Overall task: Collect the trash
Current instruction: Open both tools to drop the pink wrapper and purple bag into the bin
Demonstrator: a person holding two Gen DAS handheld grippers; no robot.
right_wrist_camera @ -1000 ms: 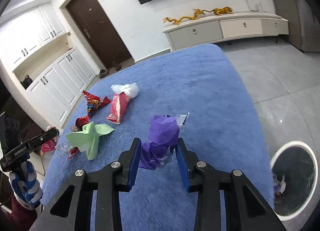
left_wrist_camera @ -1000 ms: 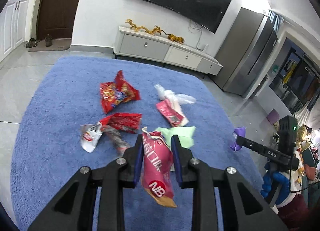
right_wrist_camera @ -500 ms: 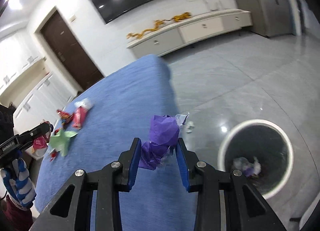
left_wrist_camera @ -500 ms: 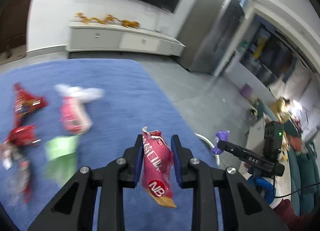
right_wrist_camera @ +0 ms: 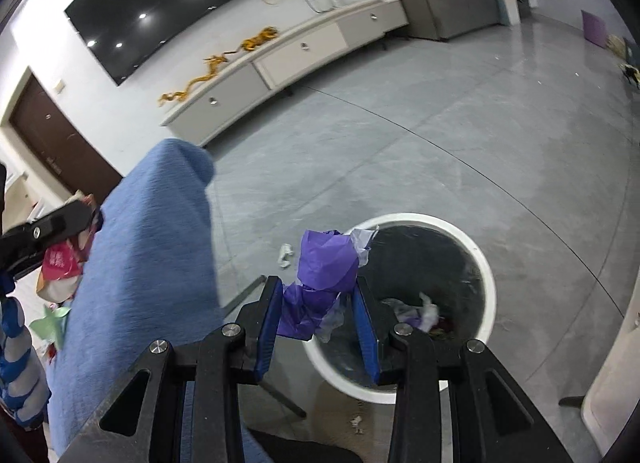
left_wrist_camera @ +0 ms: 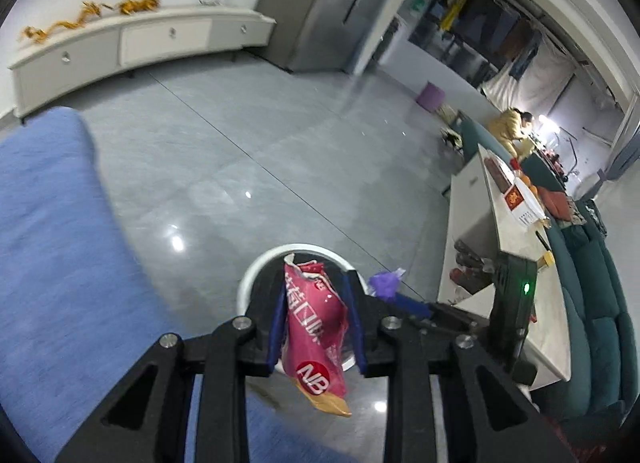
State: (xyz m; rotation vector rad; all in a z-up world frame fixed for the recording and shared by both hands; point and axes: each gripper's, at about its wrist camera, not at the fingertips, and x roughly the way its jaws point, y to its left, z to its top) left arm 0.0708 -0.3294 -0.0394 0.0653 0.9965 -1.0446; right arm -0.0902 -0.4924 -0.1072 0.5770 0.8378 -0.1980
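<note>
L claw (left_wrist_camera: 316, 317) has wrapper (left_wrist_camera: 314, 327) between its fingers; bin rim (left_wrist_camera: 256, 269) just ahead and below, rug (left_wrist_camera: 56, 255) to its left, R claw's wad (left_wrist_camera: 384, 282) just right. R claw (right_wrist_camera: 318, 305) has paper wad (right_wrist_camera: 326, 265) between fingers, bin (right_wrist_camera: 486, 275) ahead-right below, scraps (right_wrist_camera: 424, 313) inside, rug (right_wrist_camera: 148, 247) left, floor scrap (right_wrist_camera: 285, 255) ahead-left.

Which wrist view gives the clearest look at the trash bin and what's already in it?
The right wrist view: the white-rimmed trash bin shows nearly its whole rim, dark interior and crumpled scraps at the bottom. In the left wrist view the bin is mostly hidden behind the jaws and red snack wrapper; only rim arcs show.
</note>
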